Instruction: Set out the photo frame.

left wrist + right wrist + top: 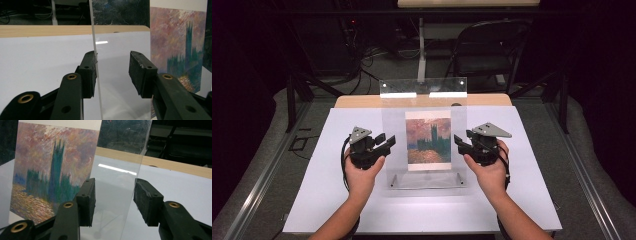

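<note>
A clear acrylic panel (394,125) stands upright on the white sheet, with a print of a painted tower (428,140) held in its middle. My left gripper (389,141) is at the panel's left edge and my right gripper (458,142) at its right edge. In the left gripper view the panel's edge (96,72) runs between the jaws of the left gripper (112,72), close against the left pad (93,72), with a wide gap to the other pad. In the right gripper view the panel (117,157) also sits between the jaws of the right gripper (113,200), with neither pad pressing on it. The print (55,165) shows beyond.
The white sheet (337,200) covers most of a wooden table (362,101). A dark folding chair (487,50) and cables stand on the floor behind the table. Metal rails (262,175) run along both sides.
</note>
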Demonstrator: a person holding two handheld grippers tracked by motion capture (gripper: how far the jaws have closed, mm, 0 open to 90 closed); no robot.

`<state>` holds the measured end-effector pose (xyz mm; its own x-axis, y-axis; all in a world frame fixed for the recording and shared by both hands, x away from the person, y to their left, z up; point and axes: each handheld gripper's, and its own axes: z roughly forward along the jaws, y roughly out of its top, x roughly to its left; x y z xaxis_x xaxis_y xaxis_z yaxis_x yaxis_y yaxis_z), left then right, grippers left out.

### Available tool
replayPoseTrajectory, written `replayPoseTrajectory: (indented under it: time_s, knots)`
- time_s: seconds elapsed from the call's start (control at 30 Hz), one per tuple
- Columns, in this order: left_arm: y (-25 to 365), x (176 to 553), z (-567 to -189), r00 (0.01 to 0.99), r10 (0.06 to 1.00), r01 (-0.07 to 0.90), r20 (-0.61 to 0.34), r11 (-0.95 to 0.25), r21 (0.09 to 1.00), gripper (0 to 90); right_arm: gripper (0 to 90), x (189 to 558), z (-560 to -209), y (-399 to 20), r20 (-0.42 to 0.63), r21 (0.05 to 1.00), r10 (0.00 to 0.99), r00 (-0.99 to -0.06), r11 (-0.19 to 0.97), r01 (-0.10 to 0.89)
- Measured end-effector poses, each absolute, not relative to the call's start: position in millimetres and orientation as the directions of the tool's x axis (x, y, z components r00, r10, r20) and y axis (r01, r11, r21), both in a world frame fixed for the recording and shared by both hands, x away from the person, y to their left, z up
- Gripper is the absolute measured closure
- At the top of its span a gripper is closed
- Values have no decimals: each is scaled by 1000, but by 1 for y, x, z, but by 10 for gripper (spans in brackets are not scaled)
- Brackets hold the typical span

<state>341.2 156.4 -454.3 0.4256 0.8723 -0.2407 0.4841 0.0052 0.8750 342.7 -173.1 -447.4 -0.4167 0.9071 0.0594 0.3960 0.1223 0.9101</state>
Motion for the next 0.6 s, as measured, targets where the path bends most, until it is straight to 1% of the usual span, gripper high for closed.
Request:
replayPoseTrajectory:
  time_s: [0.4, 0.6]
  knots:
    - [157, 329, -453, 438, 871, 468, -222, -10, 884, 592, 538, 328, -447, -178, 80, 918, 899, -431, 103, 384]
    - [158, 320, -452, 448, 867, 463, -217, -17, 886, 606, 538, 322, -445, -179, 74, 918, 894, -442, 112, 381]
